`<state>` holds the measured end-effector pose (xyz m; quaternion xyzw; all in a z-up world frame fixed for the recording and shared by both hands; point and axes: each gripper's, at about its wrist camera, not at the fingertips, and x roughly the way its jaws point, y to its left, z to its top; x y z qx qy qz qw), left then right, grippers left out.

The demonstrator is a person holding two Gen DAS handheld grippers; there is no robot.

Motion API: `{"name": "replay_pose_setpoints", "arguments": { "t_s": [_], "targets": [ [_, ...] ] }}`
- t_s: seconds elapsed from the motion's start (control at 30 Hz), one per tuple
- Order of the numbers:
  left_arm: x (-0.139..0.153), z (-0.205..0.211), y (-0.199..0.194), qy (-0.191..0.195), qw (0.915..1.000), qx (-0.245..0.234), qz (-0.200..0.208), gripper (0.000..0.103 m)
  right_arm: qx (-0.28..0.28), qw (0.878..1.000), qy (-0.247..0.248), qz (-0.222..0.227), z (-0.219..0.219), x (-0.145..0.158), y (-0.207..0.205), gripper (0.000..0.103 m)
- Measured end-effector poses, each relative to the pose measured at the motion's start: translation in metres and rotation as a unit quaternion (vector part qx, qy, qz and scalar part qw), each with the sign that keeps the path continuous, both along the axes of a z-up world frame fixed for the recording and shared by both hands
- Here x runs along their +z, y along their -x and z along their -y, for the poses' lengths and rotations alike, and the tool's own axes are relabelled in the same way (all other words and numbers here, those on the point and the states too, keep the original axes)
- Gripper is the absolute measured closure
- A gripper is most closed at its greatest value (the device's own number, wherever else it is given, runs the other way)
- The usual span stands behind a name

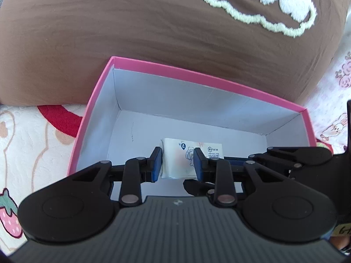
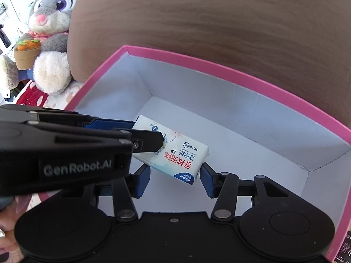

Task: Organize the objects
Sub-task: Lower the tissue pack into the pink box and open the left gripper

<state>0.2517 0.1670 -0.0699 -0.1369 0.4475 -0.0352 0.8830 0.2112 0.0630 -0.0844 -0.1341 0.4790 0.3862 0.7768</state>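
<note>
The left hand-held gripper [image 1: 177,163] is clamped on a small white soft pack of wet tissues [image 1: 186,155], its 2 blue pads [image 1: 156,164] pressing the pack's sides. In the right wrist view this same gripper comes in from the left as a black arm marked GenRobot.AI, its tip on the pack [image 2: 175,151], which hangs tilted over the white floor inside an open rectangular cardboard box with a pink outside and pink rim [image 2: 219,65]. Whether the pack's low corner touches the box floor cannot be told. The pack carries red and dark printed characters and a blue corner.

The right hand-held gripper [image 2: 175,178] stands with its jaws apart, its blue pads either side of the pack's near blue corner. The right-hand pad looks very near or just touching that corner, while the left-hand pad stands apart from it.

The box [image 1: 197,72] rests on a pale quilted bedspread printed with strawberries [image 1: 19,153], close against a large brown pillow with a fluffy cream-outlined cloud design [image 1: 131,26]. A grey plush rabbit with big purple eyes [image 2: 52,22] sits left of the pillow, a small plush pot of carrots [image 2: 27,52] at its side. Fingers with painted nails [image 2: 6,241] show at the lower left edge of the right wrist view.
</note>
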Motion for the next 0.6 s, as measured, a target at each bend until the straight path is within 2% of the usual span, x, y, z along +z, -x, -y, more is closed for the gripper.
{"name": "replay_pose_setpoints", "arguments": {
  "t_s": [0.2, 0.6],
  "targets": [
    [-0.010, 0.003, -0.004, -0.002, 0.9999, 0.009, -0.012, 0.075, 0.017, 0.999, 0.033, -0.012, -0.011, -0.007, -0.008, 0.048],
    [-0.023, -0.003, -0.002, 0.026, 0.9991, 0.030, -0.012, 0.075, 0.016, 0.999, 0.033, -0.012, -0.018, -0.027, -0.015, 0.048]
  ]
}}
